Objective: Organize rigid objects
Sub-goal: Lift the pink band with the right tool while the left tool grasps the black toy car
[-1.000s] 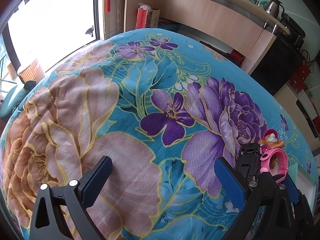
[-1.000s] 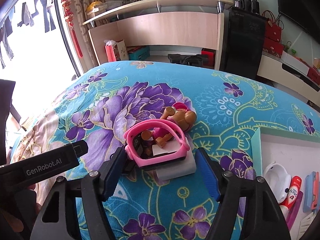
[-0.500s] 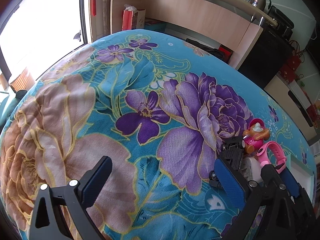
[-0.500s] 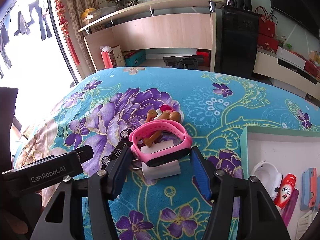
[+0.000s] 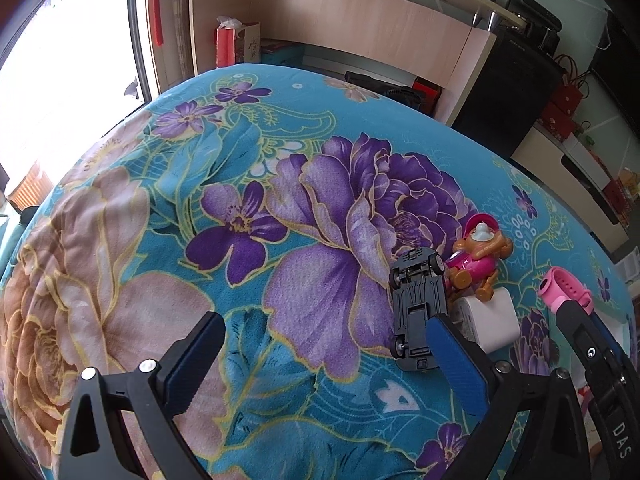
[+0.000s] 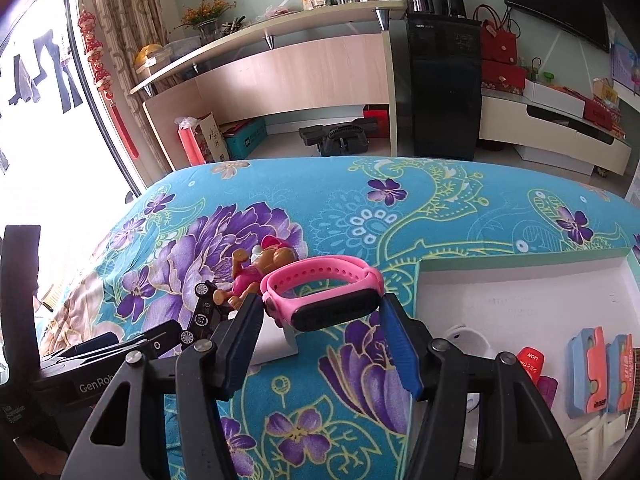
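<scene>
So, left to right. Left gripper [image 5: 320, 356] hangs low over the flowered blanket [image 5: 240, 200], jaws spread wide with nothing between them; its right finger [image 5: 456, 364] sits just beside the toy car. In the right wrist view it shows at far left as a black body with its tip near the car.

Toy car [image 5: 418, 308] is black and lies flipped, underside and wheels up, on the big purple flower. Touching its far end is a brown and pink puppy figure [image 5: 478, 260], lying on its side. A white block [image 5: 490, 320] sits right against both, nearer the camera; the puppy's leg rests on its top edge.

Right gripper [image 6: 320, 328] has its jaws closed in on a pink watch [image 6: 326, 294], pinching the dark face from both sides, strap loop standing up behind. Watch is lifted off the blanket, above the white block and just left of the tray. From the left wrist view only the pink strap shows above the right gripper's black finger.

White tray [image 6: 520, 280] with pale green rim lies at right on the blanket. Its far half is bare; near part holds a white rounded piece [image 6: 466, 338], a red tube [image 6: 530, 362], and two blue-and-orange blocks [image 6: 600, 372] side by side. Something purple lies under the tube, cannot tell what.
</scene>
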The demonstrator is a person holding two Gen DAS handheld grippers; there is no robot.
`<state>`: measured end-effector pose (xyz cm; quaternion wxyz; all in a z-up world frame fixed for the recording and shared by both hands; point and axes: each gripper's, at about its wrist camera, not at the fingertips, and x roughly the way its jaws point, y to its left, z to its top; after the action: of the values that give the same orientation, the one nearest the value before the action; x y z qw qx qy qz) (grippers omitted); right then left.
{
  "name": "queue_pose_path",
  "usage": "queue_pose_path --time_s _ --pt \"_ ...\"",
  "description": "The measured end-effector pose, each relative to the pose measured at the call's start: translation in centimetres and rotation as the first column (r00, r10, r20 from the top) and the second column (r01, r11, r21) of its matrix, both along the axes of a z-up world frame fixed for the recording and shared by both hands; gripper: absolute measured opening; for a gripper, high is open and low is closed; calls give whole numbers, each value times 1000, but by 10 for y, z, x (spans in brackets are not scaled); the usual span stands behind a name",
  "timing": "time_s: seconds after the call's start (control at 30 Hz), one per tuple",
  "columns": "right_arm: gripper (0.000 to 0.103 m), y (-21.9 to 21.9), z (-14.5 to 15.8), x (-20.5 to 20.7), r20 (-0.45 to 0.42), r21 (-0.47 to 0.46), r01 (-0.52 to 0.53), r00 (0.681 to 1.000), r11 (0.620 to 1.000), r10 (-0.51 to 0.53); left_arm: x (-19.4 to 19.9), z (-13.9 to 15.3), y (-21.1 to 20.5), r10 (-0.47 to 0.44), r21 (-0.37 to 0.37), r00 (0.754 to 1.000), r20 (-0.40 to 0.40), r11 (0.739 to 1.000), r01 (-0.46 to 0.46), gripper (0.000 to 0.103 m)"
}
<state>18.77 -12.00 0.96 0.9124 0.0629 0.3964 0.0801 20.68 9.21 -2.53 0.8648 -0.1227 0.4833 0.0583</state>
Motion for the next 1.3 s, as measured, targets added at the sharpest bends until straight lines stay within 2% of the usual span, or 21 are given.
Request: queue_pose_path --time_s 0.2,0.3,0.37,0.6,0.67,0.8,0.87,0.97,1.03,1.3 --pt "62 -8 1 0 -1 12 13 1000 1000 -13 3 1 -13 -41 11 999 3 999 41 96" --pt "62 -10 2 -1 1 16 16 1000 1000 -16 5 -1 -16 -54 -26 999 5 998 54 95" --pt "62 -12 3 -1 1 18 19 1000 1000 -19 7 -5 -19 -62 -37 998 -3 997 62 87" --pt "62 -18 3 -2 -1 30 31 1000 999 -31 11 -7 -27 -74 -21 997 -2 997 74 85" --pt "62 -20 3 -2 -2 33 34 999 999 -34 12 -9 -28 -84 -30 996 -1 996 84 76" --pt "62 -23 4 -2 -2 38 38 999 999 -38 14 -8 -33 -101 -20 995 10 995 101 67" --pt "62 -24 4 -2 -3 41 40 999 998 -40 16 -9 -35 -106 -13 994 11 994 106 55" --pt "62 -25 3 -2 -6 44 44 999 998 -43 19 -12 -40 -119 23 993 10 993 119 50" --pt "62 -27 3 -2 -7 46 46 999 998 -46 19 -11 -41 -128 22 992 20 992 127 43" --pt "62 -32 2 -2 -13 55 56 998 997 -55 27 -11 -44 -134 49 990 52 990 131 43"
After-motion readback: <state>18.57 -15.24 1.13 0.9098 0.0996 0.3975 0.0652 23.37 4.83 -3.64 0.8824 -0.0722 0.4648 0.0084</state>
